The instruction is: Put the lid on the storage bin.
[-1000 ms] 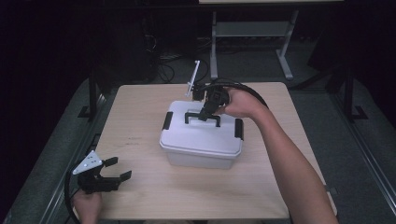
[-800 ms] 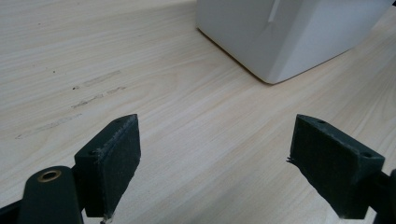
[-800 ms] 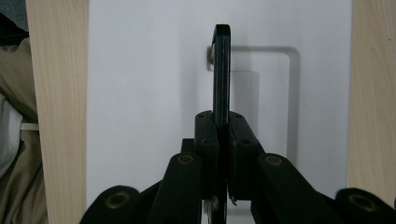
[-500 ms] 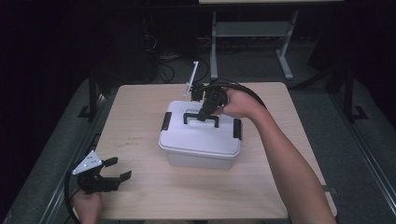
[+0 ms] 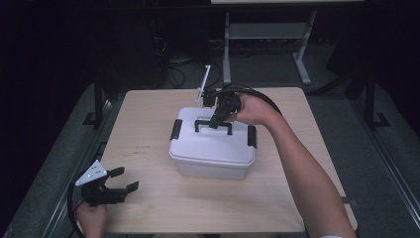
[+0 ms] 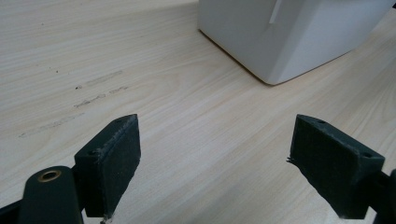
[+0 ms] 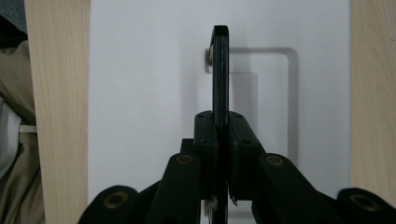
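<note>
**Right gripper clamped on the box handle, nothing lifted yet**

From where I stand, the white lidded storage box [image 5: 213,148] sits near the middle of the wooden desk [image 5: 148,144], flat on its base, with black latches at both short ends. Its black carry handle [image 5: 213,124] stands raised above the lid. The right gripper [image 5: 216,120] comes down on it from above and is clenched on the handle's bar; in the right gripper view the bar [image 7: 220,70] runs straight up between the two pads, which press on it from both sides with no gap showing.

Compared with the frames from a second ago, very little has changed. The box stands in the same spot, the handle is up as before, and the right hand has not shifted. I take that to mean the grip is settled but the lift or pull has not begun; the box appears to rest fully on the desk.

The left gripper [image 5: 111,186] waits at the near left corner of the desk, well apart from the box, its jaws spread wide with nothing between them. In the left gripper view the box's lower corner [image 6: 280,46] lies ahead across bare wood.

A lift by this handle should carry box and lid together, provided the latches are fastened; I cannot tell from here.
</note>
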Demonstrator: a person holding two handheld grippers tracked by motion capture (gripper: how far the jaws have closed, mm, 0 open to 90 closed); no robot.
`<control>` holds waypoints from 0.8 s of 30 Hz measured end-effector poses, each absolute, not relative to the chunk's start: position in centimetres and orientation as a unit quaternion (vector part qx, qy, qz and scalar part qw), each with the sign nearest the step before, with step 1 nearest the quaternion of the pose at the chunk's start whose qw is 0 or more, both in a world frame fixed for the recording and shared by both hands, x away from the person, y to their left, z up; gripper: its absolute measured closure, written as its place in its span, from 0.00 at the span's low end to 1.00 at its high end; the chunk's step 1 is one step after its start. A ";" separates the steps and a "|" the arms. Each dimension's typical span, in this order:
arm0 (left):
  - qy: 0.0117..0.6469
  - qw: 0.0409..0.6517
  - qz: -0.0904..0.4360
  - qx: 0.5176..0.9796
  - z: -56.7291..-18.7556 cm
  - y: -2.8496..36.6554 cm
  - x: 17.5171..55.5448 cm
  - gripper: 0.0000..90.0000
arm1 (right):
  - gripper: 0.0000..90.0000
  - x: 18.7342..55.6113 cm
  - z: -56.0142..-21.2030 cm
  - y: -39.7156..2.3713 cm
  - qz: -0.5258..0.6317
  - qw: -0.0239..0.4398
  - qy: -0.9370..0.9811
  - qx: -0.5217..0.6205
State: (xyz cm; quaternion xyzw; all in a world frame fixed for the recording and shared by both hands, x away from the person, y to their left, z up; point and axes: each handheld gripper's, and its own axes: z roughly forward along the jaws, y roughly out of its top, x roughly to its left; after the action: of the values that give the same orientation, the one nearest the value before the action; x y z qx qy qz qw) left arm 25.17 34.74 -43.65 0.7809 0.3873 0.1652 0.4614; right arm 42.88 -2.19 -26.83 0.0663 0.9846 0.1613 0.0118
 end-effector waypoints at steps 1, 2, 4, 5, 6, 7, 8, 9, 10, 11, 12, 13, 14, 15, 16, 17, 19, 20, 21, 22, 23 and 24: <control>0.387 0.462 0.165 0.781 -43.7 34.7 25.2 0.17 | 0.92 42.8 -26.8 -2.2 0.163 0.011 0.984 0.067; 0.387 0.461 0.165 0.782 -43.6 34.7 25.2 0.17 | 0.92 42.8 -26.8 -2.3 0.164 0.011 0.984 0.066; 0.386 0.460 0.165 0.782 -43.6 34.7 25.2 0.17 | 0.91 42.7 -26.6 -2.5 0.170 0.012 0.983 0.068; 0.385 0.461 0.166 0.782 -43.7 34.6 25.2 0.17 | 0.90 42.6 -26.5 -2.6 0.171 0.013 0.983 0.070; 0.386 0.460 0.165 0.782 -43.6 34.6 25.2 0.17 | 0.90 42.6 -26.5 -2.7 0.174 0.013 0.982 0.071; 0.386 0.461 0.166 0.782 -43.7 34.6 25.2 0.17 | 0.90 42.6 -26.4 -2.9 0.174 0.014 0.982 0.071; 0.386 0.461 0.165 0.782 -43.7 34.6 25.2 0.17 | 0.90 42.5 -26.4 -3.0 0.172 0.015 0.982 0.072; 0.385 0.460 0.164 0.783 -43.7 34.5 25.2 0.17 | 0.90 42.5 -26.4 -3.1 0.172 0.015 0.982 0.074; 0.386 0.460 0.164 0.783 -43.7 34.5 25.1 0.17 | 0.90 42.5 -26.4 -3.2 0.171 0.017 0.982 0.073; 0.385 0.461 0.164 0.783 -43.7 34.5 25.1 0.17 | 0.91 42.5 -26.4 -3.3 0.171 0.017 0.982 0.074; 0.386 0.460 0.164 0.783 -43.7 34.5 25.2 0.17 | 0.92 42.5 -26.3 -3.4 0.171 0.018 0.982 0.074; 0.386 0.460 0.164 0.783 -43.7 34.5 25.2 0.17 | 0.93 42.4 -26.4 -3.4 0.171 0.019 0.982 0.071; 0.386 0.460 0.164 0.783 -43.7 34.5 25.2 0.17 | 0.93 42.4 -26.4 -3.4 0.171 0.019 0.982 0.071; 0.386 0.460 0.163 0.783 -43.7 34.5 25.2 0.17 | 0.93 42.4 -26.3 -3.4 0.171 0.020 0.983 0.069; 0.385 0.460 0.164 0.783 -43.7 34.5 25.2 0.17 | 0.93 42.4 -26.3 -3.4 0.171 0.020 0.983 0.069; 0.386 0.460 0.164 0.783 -43.7 34.5 25.2 0.17 | 0.94 42.4 -26.3 -3.4 0.171 0.020 0.983 0.069; 0.386 0.461 0.164 0.782 -43.7 34.5 25.2 0.17 | 0.94 42.4 -26.3 -3.4 0.174 0.019 0.982 0.069; 0.387 0.461 0.164 0.782 -43.7 34.6 25.2 0.17 | 0.94 42.5 -26.3 -3.3 0.174 0.019 0.982 0.070; 0.387 0.461 0.164 0.782 -43.7 34.6 25.2 0.17 | 0.94 42.5 -26.3 -3.3 0.174 0.019 0.982 0.070; 0.387 0.462 0.164 0.781 -43.7 34.6 25.2 0.17 | 0.94 42.5 -26.3 -3.4 0.174 0.018 0.982 0.070; 0.387 0.461 0.163 0.782 -43.7 34.6 25.2 0.17 | 0.94 42.6 -26.2 -3.4 0.175 0.019 0.982 0.068; 0.387 0.461 0.163 0.782 -43.7 34.6 25.2 0.17 | 0.94 42.6 -26.2 -3.4 0.175 0.018 0.982 0.069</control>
State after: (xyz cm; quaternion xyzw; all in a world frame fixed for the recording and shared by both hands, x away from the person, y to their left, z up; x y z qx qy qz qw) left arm 25.18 34.56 -43.70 0.7819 0.3871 0.1634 0.4606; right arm 42.59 -3.40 -26.22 0.0685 0.9820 0.1751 0.0182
